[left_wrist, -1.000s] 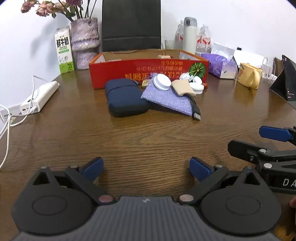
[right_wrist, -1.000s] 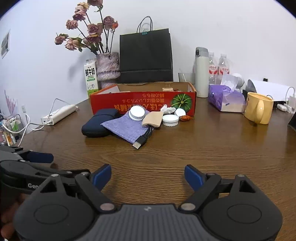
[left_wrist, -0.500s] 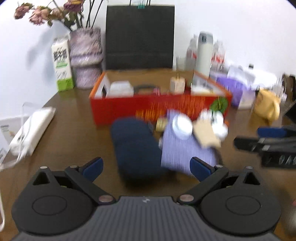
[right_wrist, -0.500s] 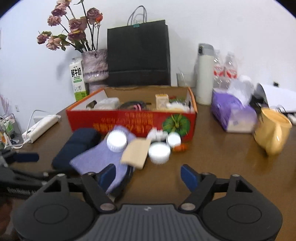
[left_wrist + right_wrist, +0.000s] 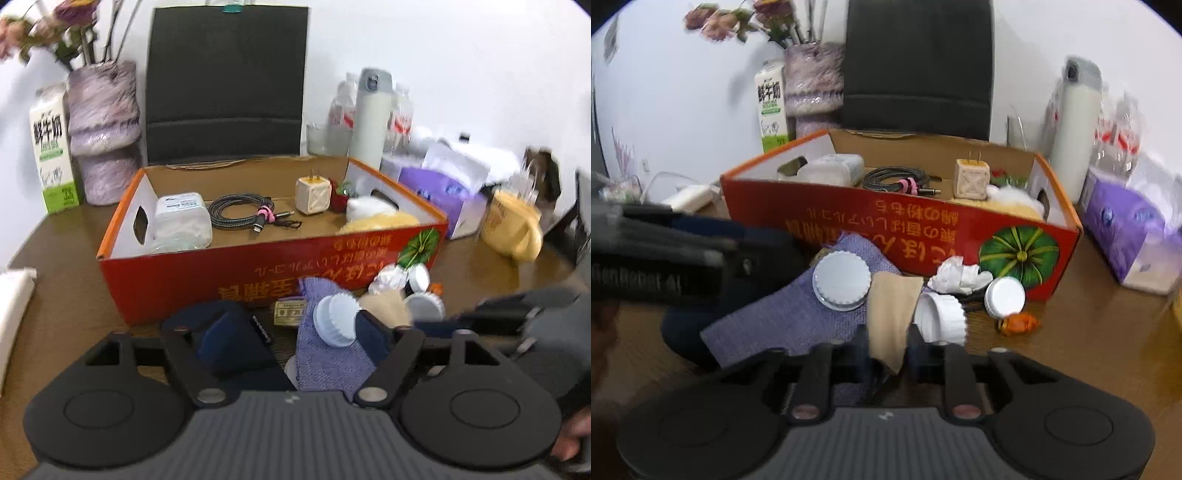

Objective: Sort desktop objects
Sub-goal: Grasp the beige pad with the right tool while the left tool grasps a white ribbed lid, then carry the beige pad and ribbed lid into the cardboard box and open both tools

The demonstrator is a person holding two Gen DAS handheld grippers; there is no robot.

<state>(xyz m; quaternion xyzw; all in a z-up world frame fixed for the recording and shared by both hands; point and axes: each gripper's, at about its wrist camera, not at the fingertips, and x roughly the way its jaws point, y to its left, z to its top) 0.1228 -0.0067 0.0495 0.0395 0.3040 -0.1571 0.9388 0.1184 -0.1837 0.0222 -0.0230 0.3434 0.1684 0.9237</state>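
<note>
A red cardboard box [image 5: 258,273] [image 5: 894,221] stands on the brown table, holding a cable, a plug cube and a plastic tub. In front of it lie a dark blue pouch [image 5: 229,339], a purple cloth [image 5: 325,354] [image 5: 783,317], white lids [image 5: 842,275] and a beige paper piece [image 5: 890,314]. My left gripper [image 5: 291,339] is open, its fingers straddling the pouch and the purple cloth. My right gripper [image 5: 888,356] has its fingers closed in on the near end of the beige paper piece.
A milk carton [image 5: 51,166], a purple vase [image 5: 103,125] and a black bag [image 5: 225,81] stand behind the box. A white flask [image 5: 369,114], a purple tissue pack [image 5: 1126,236] and a yellow mug [image 5: 513,225] are at the right. An orange wrapper [image 5: 1019,323] lies near the lids.
Both grippers moved forward to the pile in front of the box. The right gripper's fingers went from wide open to closed in on the beige paper.
</note>
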